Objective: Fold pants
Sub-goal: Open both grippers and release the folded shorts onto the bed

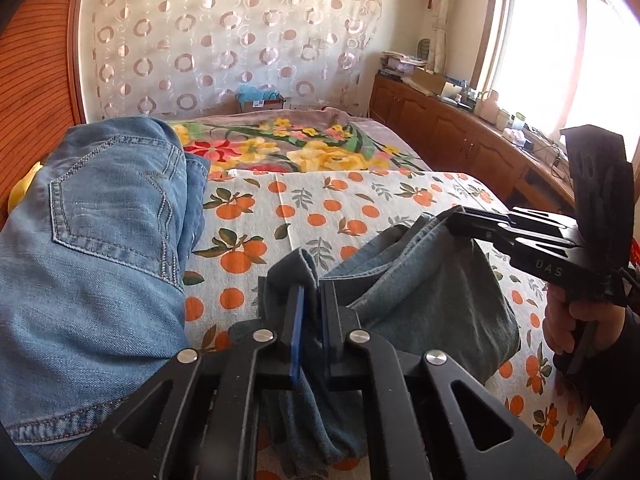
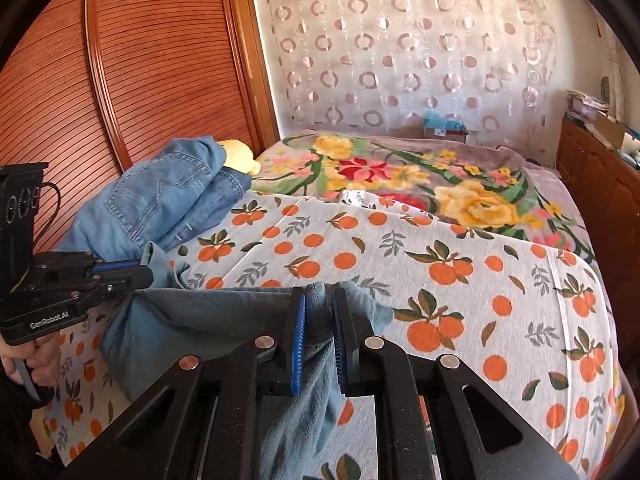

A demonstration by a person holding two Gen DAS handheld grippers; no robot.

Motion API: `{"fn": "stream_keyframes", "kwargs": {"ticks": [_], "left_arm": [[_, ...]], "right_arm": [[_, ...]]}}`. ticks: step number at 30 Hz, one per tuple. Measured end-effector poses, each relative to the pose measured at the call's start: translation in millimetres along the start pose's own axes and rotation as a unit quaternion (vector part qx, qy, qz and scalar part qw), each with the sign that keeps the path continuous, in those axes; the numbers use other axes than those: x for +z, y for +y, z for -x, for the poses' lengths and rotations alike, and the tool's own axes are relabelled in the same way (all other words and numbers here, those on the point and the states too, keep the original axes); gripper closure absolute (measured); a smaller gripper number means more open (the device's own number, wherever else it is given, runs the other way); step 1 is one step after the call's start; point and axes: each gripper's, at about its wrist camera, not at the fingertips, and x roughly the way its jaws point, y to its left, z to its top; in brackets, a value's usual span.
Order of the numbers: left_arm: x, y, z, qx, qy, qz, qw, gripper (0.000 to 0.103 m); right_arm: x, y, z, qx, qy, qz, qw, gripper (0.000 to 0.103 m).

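Grey-blue pants [image 1: 420, 280] hang in a short span between my two grippers, lifted a little off the orange-print bedsheet [image 1: 320, 208]. In the left wrist view my left gripper [image 1: 314, 304] is shut on one bunched edge of the pants, cloth pinched between its blue pads. To the right, my right gripper [image 1: 450, 218] clamps the other edge. The right wrist view shows my right gripper [image 2: 320, 308] shut on a fold of the pants [image 2: 208, 316], and my left gripper [image 2: 146, 274] at the far left shut on the same cloth.
A second pair of light blue jeans [image 1: 100, 220] lies heaped at the left of the bed, against a slatted wooden panel [image 2: 140, 80]. A floral blanket [image 2: 400, 172] covers the far end. A wooden cabinet [image 1: 460, 132] runs along the right under the window.
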Motion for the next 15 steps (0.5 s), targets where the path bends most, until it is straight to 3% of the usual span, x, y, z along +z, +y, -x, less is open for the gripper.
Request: {"fn": "stream_keyframes", "kwargs": {"ticks": [3, 5, 7, 15], "left_arm": [[-2, 3, 1, -0.003, 0.008, 0.008, 0.9999, 0.081], [-5, 3, 5, 0.0, 0.009, 0.009, 0.9999, 0.065], [-10, 2, 13, -0.004, 0.001, 0.008, 1.0, 0.057], [-38, -3, 28, -0.005, 0.015, -0.001, 0.9999, 0.057]], "right_arm": [[1, -4, -7, -0.014, 0.017, 0.002, 1.0, 0.089], [-1, -6, -9, -0.02, 0.028, -0.006, 0.999, 0.084], [2, -8, -8, -0.022, 0.031, -0.015, 0.999, 0.08], [-11, 1, 26, -0.028, 0.037, -0.02, 0.999, 0.06]]}}
